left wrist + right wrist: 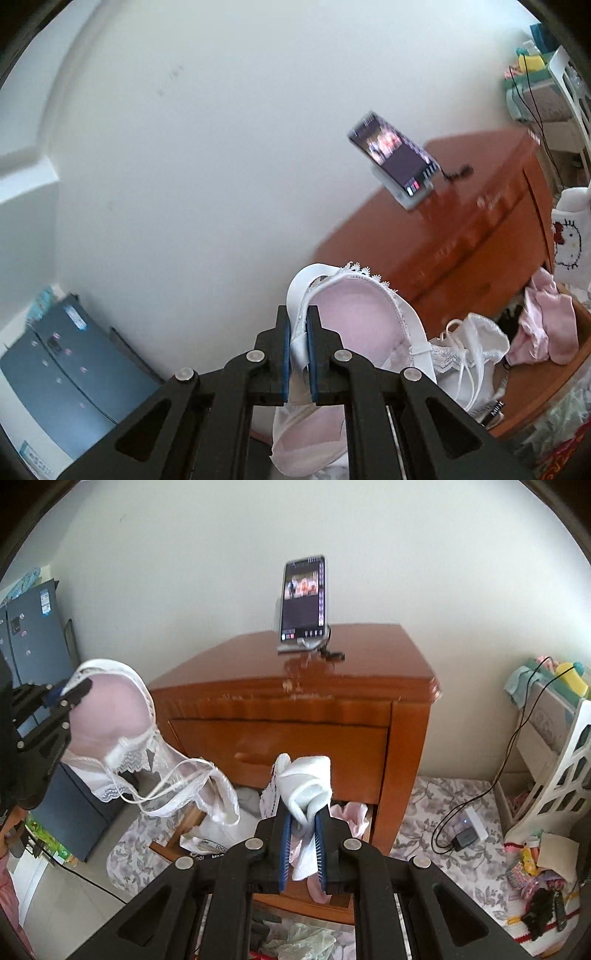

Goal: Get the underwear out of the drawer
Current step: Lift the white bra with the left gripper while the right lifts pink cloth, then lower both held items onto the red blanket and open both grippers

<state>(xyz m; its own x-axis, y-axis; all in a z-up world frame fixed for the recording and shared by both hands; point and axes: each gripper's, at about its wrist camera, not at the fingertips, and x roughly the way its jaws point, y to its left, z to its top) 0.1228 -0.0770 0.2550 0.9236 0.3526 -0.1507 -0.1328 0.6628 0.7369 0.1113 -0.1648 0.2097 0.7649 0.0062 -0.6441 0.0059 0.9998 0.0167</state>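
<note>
My right tool [303, 843] is clamped on a bunched white and pink cloth [306, 786]; what garment it is I cannot make out, since the folds hide its shape. Its lower end drops behind the tool frame, out of sight. My left tool [298, 350] is clamped on the edge of a pink bra [354, 325] with white lace trim, held up in the air; in the right wrist view the left tool [64, 698] shows at the left edge, with the bra [118, 716] hanging from it and its straps dangling, clear of the dresser.

Below and beyond the right tool, the open drawer [362, 823] holds more pink and white laundry, mostly blocked by the tool. In the left wrist view the drawer [546, 398] is cut off at the right edge.

Behind it stands the wooden dresser [314, 720], its upper drawer closed. On its top a phone [304, 598] leans in a stand, screen blurred. To the dresser's right the floor is open apart from a charger and cable [465, 836].
</note>
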